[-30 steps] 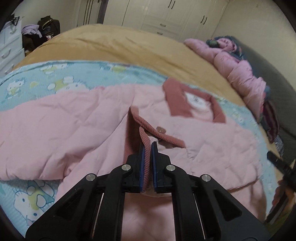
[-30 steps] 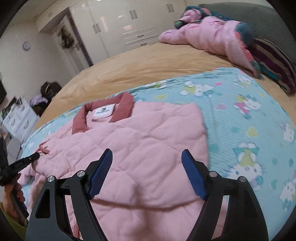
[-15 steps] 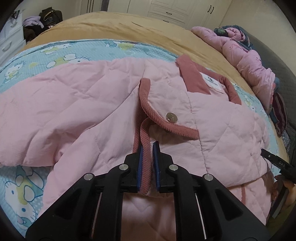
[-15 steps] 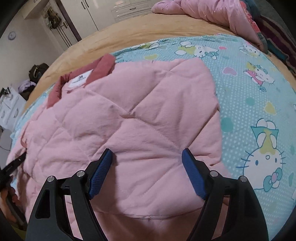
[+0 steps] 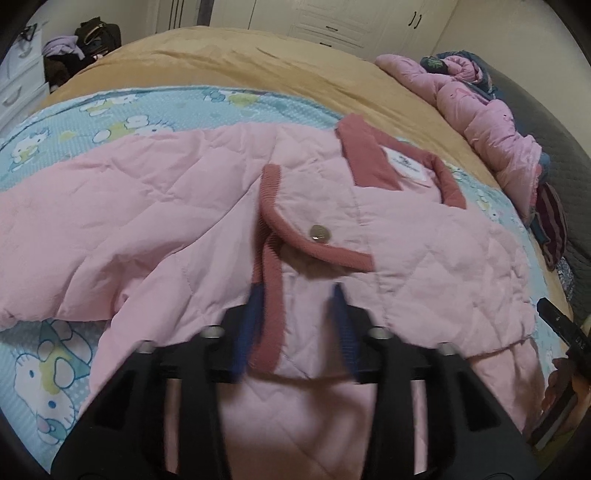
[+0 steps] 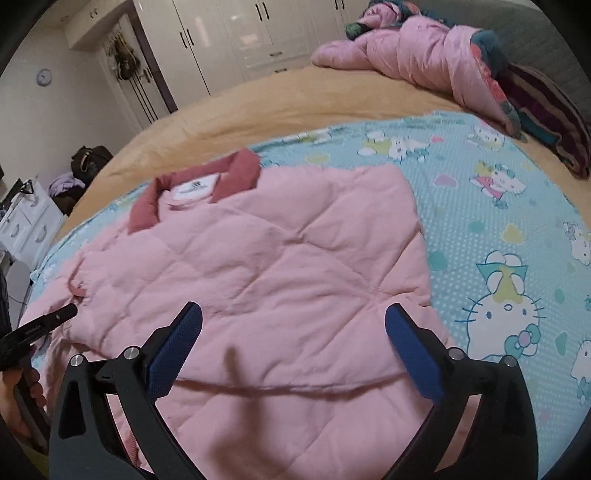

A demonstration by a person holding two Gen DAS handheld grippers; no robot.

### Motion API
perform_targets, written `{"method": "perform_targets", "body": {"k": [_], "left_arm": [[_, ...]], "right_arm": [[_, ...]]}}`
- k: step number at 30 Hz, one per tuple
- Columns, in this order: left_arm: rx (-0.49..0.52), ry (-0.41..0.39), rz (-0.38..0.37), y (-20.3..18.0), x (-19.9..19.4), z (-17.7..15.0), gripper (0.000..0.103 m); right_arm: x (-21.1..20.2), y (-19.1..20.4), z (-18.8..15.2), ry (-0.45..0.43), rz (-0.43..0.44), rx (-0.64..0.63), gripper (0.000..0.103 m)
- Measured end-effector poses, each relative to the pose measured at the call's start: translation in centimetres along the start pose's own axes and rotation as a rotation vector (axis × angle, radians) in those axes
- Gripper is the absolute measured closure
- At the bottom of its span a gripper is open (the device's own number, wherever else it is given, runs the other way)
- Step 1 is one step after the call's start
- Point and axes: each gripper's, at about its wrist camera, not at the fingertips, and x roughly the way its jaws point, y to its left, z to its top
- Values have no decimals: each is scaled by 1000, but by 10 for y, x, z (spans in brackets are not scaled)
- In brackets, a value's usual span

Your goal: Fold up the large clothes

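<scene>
Both tools point(image 5: 297, 325) point(image 6: 291, 343) released over pink jacket point(image 6: 280, 266) on cartoon sheet point(image 6: 498, 229), tan bed point(image 5: 258, 62), white wardrobe point(image 6: 236, 33) behind.

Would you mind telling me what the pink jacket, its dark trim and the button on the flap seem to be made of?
Pink jacket: matte quilted fabric, probably padded, judging by its stitched diamond puffs. Dark trim: ribbed like corduroy or knit; too blurred to settle. Button: shiny, likely a metal snap, perhaps coated plastic.

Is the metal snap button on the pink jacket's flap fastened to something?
No. The snap button sits on the dark pink edge of a folded-over flap of the pink jacket, plainly unfastened.
</scene>
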Motion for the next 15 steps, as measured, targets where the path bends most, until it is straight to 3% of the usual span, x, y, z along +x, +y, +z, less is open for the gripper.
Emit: {"method": "perform_targets", "body": {"k": [3,4,5,15], "left_arm": [[12,-13,8,-9,-9,-1,32],[13,-21,17,-11,-12,-1,16],[13,-28,19,-14,-15,-2,9],[20,-43,29,-30,-38,-7,9]], "right_arm": [[-9,7,-2,-14,-14,-30,4],[-12,9,-2,-19,-12,-36,4],[-16,9,-2,-25,-9,-36,4],[-46,24,-1,-66,40,-39,4]]}}
